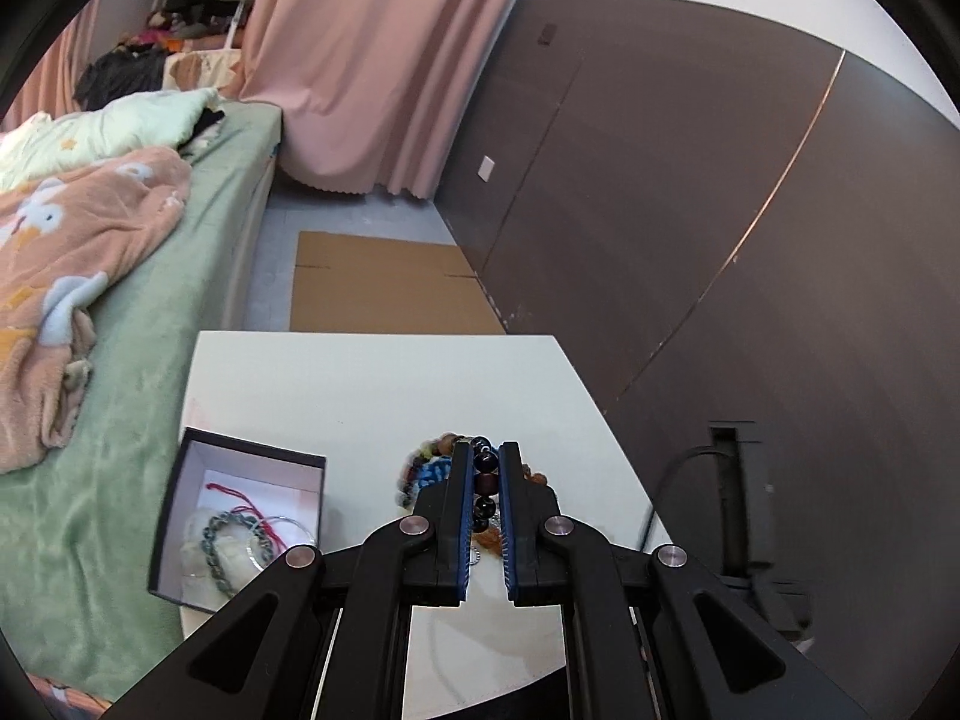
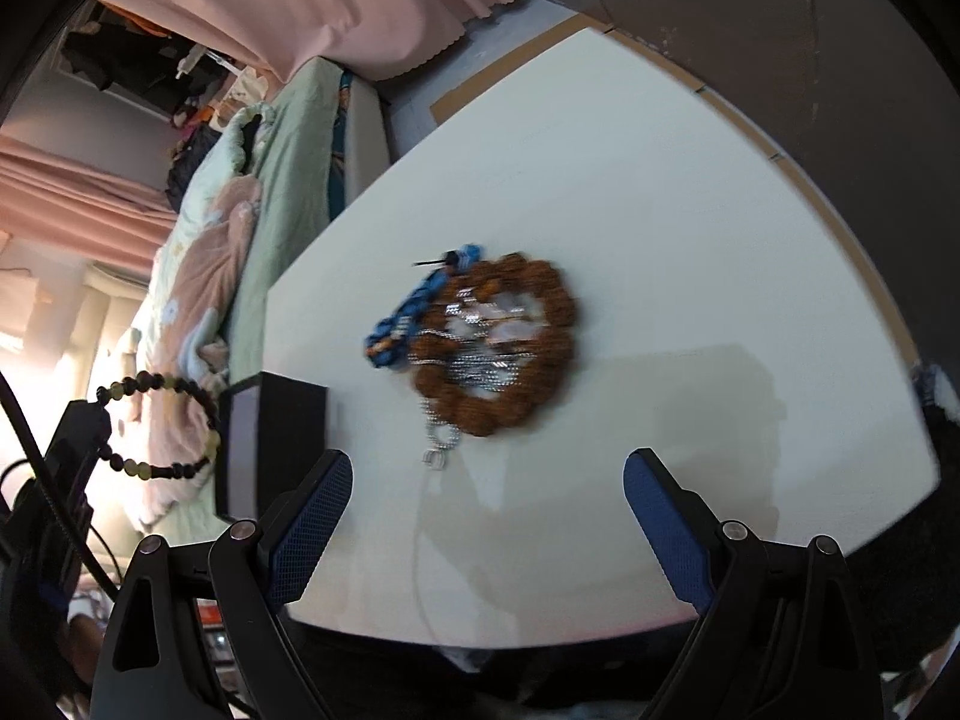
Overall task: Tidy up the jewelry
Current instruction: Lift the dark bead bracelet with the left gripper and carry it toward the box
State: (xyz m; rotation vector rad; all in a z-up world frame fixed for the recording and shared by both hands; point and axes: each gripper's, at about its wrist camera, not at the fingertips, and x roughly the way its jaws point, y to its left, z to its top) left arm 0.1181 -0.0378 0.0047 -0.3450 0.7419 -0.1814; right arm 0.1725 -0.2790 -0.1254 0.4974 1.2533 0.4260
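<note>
Left gripper jaws nearly closed, pinching a dark beaded bracelet between the blue pads; the strand runs down the narrow gap. In the right wrist view the same bracelet hangs as an open loop off the left gripper at the left edge, clear of the table and hanging in front of the bed.

Right gripper jaws wide, nothing between them, above the white table. Just beyond the fingertips lies the remaining pile: a brown beaded bracelet ring, a silver chain tangled inside it and trailing toward the near side, a blue woven bracelet touching its left side. Pile blurred.

Black open box at the table's left edge, holding a green bead bracelet, a red cord and a clear bangle. Green bed left of the table, pink curtain far.
</note>
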